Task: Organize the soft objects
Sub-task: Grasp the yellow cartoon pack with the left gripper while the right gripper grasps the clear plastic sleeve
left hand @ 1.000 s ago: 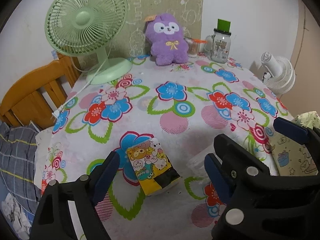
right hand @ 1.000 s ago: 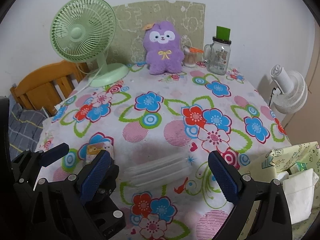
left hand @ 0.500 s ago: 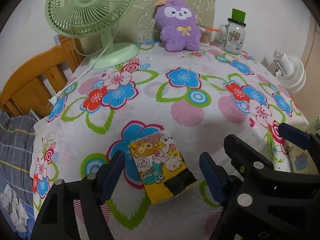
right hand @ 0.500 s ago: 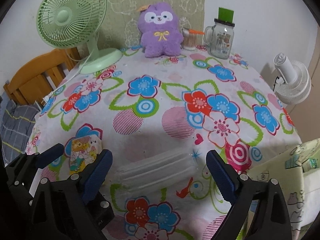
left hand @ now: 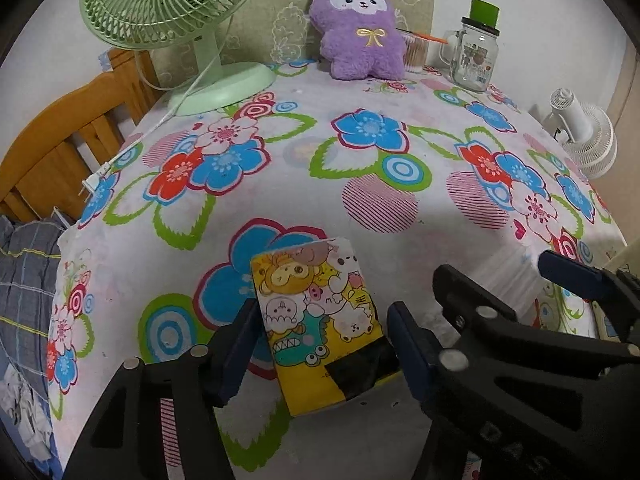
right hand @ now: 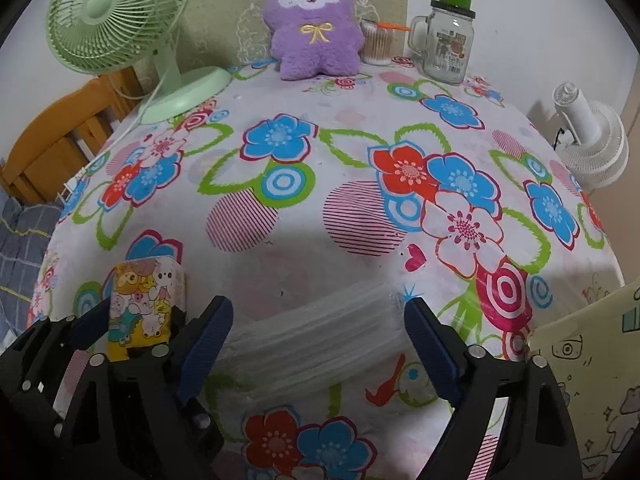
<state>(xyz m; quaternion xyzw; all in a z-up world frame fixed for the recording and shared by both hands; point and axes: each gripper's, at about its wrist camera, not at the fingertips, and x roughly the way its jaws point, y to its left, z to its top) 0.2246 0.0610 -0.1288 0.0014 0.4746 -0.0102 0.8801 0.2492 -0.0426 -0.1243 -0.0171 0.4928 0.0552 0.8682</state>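
My left gripper (left hand: 320,338): spread, flanking the cartoon pack (left hand: 316,320) on the tablecloth (left hand: 360,184). My right gripper (right hand: 316,340): spread around the clear pack (right hand: 316,340). 2 packs side by side.

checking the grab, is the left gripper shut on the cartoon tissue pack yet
Not yet: open. The left gripper straddles the cartoon tissue pack, which lies flat on the tablecloth, with gaps beside both fingers.
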